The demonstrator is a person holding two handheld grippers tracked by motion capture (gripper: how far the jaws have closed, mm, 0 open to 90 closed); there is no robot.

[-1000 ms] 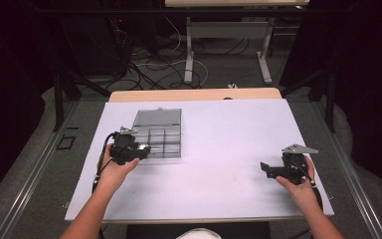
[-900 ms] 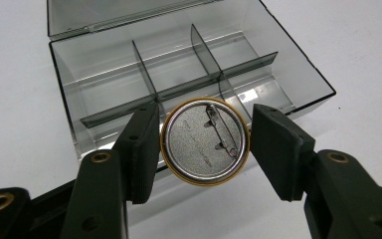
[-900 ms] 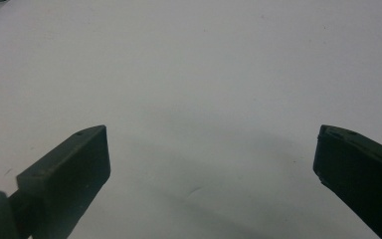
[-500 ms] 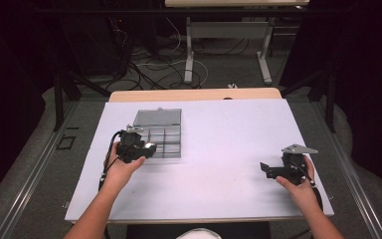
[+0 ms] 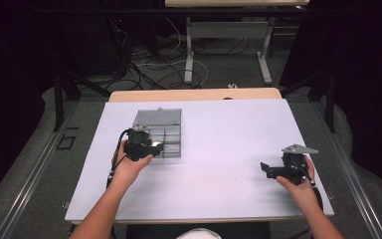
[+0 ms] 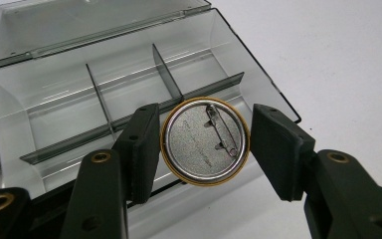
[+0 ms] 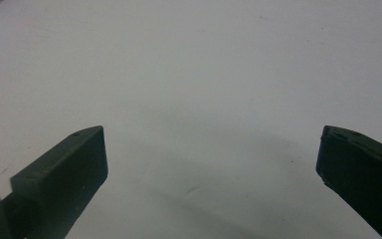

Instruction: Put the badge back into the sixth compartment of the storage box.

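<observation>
A round pin badge (image 6: 205, 142) with a gold rim shows its silver back and safety pin. My left gripper (image 6: 205, 122) is shut on it, a pad at each side of its rim. It hangs over the near wall of a clear plastic organizer box (image 6: 54, 99), whose lid lies open behind several bare compartments. In the high view the left gripper (image 5: 154, 145) sits at the box's (image 5: 161, 119) front left corner. My right gripper (image 5: 266, 169) rests low at the table's right, and its jaws (image 7: 211, 149) stand wide open over bare white tabletop.
The white table (image 5: 219, 129) stretches between the two hands. A wooden strip (image 5: 194, 94) borders its far edge. Beyond it, dark floor with cables and desk legs (image 5: 189, 50).
The left hand has carried the badge a little to the right and forward, onto the box's front edge. The right hand has stayed put.
</observation>
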